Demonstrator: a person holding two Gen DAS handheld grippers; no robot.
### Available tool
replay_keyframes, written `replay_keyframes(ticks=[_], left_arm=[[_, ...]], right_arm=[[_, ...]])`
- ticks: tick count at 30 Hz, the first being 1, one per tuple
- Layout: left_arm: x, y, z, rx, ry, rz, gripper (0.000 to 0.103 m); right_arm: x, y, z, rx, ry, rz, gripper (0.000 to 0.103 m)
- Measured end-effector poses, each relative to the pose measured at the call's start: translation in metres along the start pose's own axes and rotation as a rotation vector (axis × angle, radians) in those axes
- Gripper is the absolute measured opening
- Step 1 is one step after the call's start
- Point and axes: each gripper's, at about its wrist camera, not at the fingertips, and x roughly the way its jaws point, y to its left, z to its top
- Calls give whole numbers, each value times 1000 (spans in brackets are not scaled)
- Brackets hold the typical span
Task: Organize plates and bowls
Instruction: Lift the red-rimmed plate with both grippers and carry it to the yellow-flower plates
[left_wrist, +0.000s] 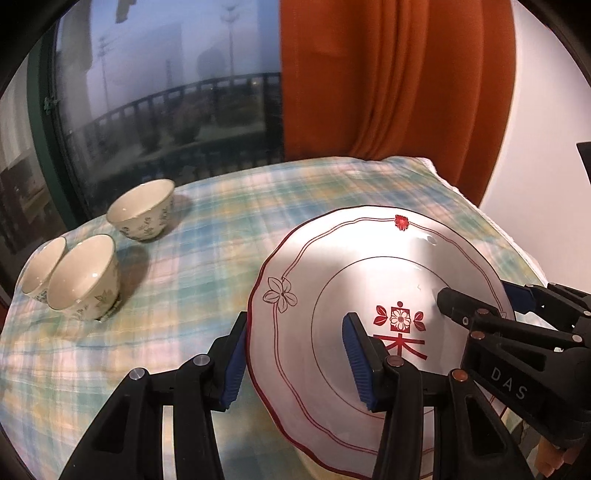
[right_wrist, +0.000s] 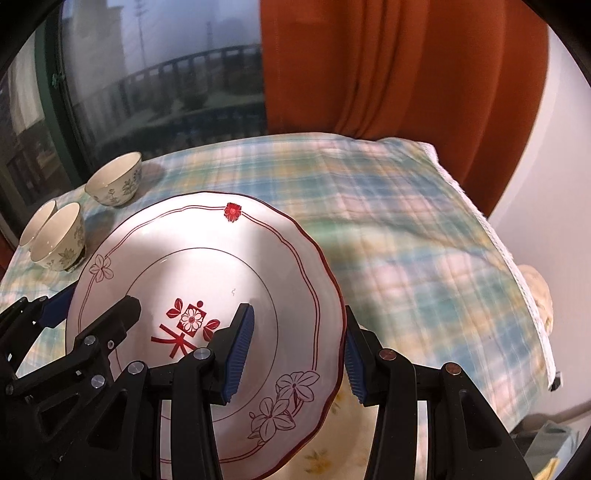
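Note:
A white plate (left_wrist: 332, 280) with red trim and a red flower emblem is held between both grippers above the table; it also shows in the right wrist view (right_wrist: 207, 258). My left gripper (left_wrist: 295, 363) straddles its left rim, one finger inside the plate and one outside. My right gripper (right_wrist: 295, 360) straddles its right rim the same way, and it also shows at the right of the left wrist view (left_wrist: 476, 299). Both sets of jaws stand wide around the rim. Three floral bowls (left_wrist: 142, 210) (left_wrist: 85, 277) (left_wrist: 40, 264) stand at the far left.
A plaid cloth (right_wrist: 406, 221) covers the table. An orange curtain (right_wrist: 406, 74) hangs behind it, beside a dark window (left_wrist: 166, 92). A yellowish floral dish (right_wrist: 325, 443) lies under the plate near me. The table's right edge (right_wrist: 517, 277) drops off.

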Motion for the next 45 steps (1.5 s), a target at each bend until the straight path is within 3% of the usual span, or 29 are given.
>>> replay_keyframes(ticks=[13,27,40,45], left_arm=[[6,-48,-19,49,35,-37,49],[21,-54,-39,74,80,-12,50],[27,-56,-43,107,69,50,56],[29,-71,-52,208,15,169,63]], right_arm=[[-4,-51,-32,53,15,-43,49],[4,-56,-47,38,19,-43,49],[7,-52,-53,43,13,-13,49],[4,-52,-54,40,7,17,49]])
